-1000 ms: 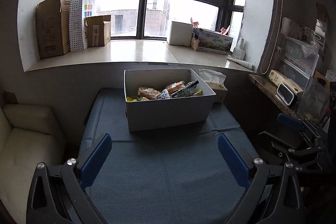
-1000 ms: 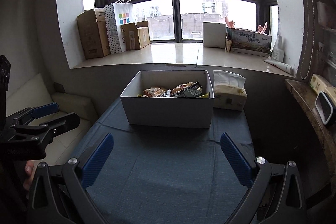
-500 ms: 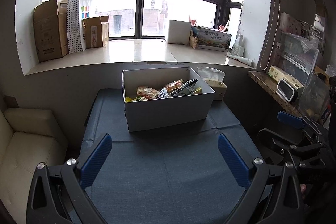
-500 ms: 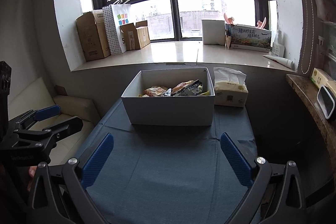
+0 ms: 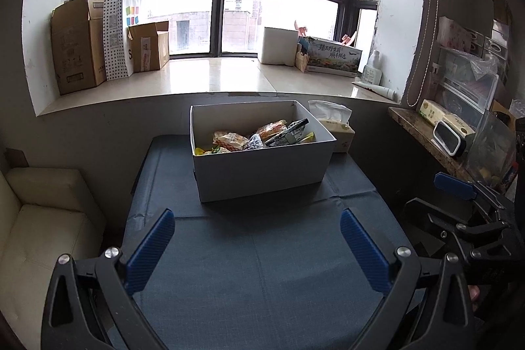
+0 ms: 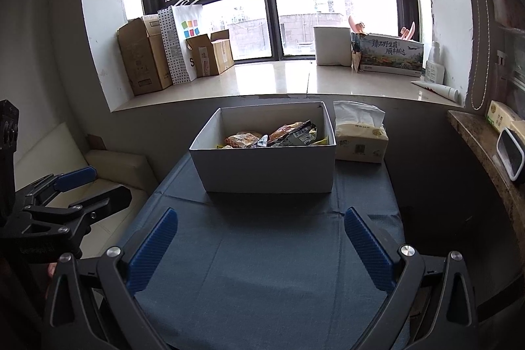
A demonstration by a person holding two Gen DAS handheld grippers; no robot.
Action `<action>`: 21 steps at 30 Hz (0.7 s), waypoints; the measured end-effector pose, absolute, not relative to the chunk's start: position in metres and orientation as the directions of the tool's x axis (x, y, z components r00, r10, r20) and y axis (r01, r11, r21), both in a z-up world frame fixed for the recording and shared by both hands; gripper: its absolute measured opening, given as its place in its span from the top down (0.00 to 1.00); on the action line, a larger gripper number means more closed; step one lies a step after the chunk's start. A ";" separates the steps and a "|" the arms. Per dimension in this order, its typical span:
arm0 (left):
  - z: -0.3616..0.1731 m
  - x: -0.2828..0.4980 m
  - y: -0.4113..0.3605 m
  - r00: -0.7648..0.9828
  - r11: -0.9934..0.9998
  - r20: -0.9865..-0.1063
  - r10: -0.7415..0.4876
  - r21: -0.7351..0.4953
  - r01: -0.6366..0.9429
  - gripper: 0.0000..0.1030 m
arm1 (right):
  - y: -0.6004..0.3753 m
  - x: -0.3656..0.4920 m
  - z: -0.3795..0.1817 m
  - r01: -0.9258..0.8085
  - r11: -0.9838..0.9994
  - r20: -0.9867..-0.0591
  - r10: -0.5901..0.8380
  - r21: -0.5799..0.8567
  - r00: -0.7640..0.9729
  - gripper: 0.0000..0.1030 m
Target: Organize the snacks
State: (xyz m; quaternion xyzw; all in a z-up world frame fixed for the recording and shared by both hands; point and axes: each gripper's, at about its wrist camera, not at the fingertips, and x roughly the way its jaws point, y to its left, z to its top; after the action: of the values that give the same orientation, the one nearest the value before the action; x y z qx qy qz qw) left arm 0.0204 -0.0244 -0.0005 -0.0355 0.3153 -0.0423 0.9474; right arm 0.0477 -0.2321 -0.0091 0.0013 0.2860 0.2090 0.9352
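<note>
A blue-clothed table [image 5: 262,268] carries a white box [image 5: 262,173] and tissue pack [image 5: 341,133].

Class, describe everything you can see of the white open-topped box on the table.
The white rectangular cardboard box has no lid and stands upright on the dark blue cloth-covered table, toward its far end. Its plain outer walls look smooth and unmarked. Inside lie several crinkled snack packets, orange, dark and yellow, piled below the rim. A pale soft-pack of tissues sits close against its right side; whether they touch is unclear. Neither gripper touches the box.
</note>
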 end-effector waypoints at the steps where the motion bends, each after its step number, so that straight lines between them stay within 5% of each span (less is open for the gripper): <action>1: -0.001 0.020 -0.024 0.797 0.994 -0.595 -0.101 -0.093 0.057 0.00 | -0.232 0.048 -0.009 -0.391 0.912 -0.533 0.393 0.123 0.749 0.00; 21: -0.002 0.020 -0.025 0.794 0.993 -0.598 -0.106 -0.097 0.059 0.00 | -0.232 0.046 -0.011 -0.393 0.911 -0.538 0.397 0.129 0.743 0.00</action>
State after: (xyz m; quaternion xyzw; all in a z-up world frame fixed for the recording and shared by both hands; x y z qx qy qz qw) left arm 0.0201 -0.0246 -0.0016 -0.0367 0.3179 -0.0437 0.9464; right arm 0.0461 -0.2324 -0.0108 0.0038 0.2890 0.2115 0.9337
